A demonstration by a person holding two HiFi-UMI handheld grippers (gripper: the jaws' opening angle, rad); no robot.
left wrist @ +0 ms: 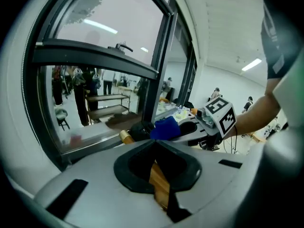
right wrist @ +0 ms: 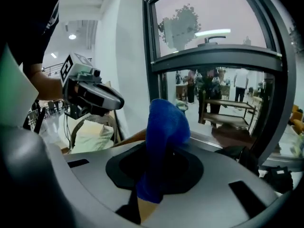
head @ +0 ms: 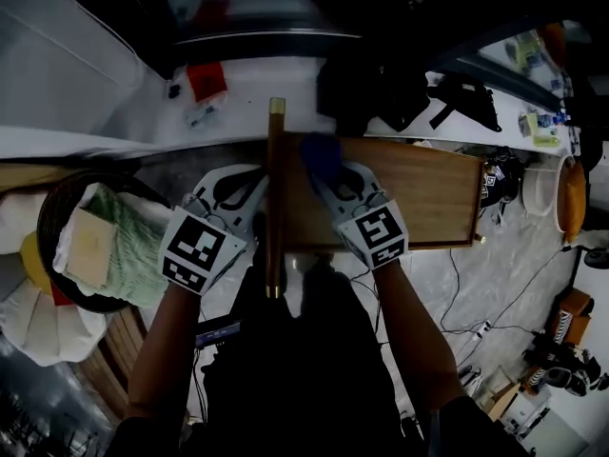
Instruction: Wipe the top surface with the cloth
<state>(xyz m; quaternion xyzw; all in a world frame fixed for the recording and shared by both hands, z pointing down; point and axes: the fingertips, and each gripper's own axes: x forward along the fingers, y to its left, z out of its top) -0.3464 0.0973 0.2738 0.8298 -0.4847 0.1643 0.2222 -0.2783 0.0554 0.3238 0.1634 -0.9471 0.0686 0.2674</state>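
Note:
A brown wooden top (head: pixel 419 193) lies below me, with a long wooden leg (head: pixel 275 160) running along its left edge. My left gripper (head: pixel 255 190) is shut on that leg, whose wood shows between the jaws (left wrist: pixel 159 179). My right gripper (head: pixel 331 181) is shut on a blue cloth (head: pixel 322 157), held at the top's left end. The cloth (right wrist: pixel 164 127) sticks up out of the jaws. From the left gripper view the cloth (left wrist: pixel 166 128) and the right gripper (left wrist: pixel 209 122) sit just beyond the leg.
A dark round basket (head: pixel 49 219) with a green cloth and pale bundles stands at the left. A window sill (head: pixel 238 93) carries a red item (head: pixel 205 79) and black bags (head: pixel 381 84). Cables (head: pixel 457 293) and a white bucket (head: pixel 539 188) lie to the right.

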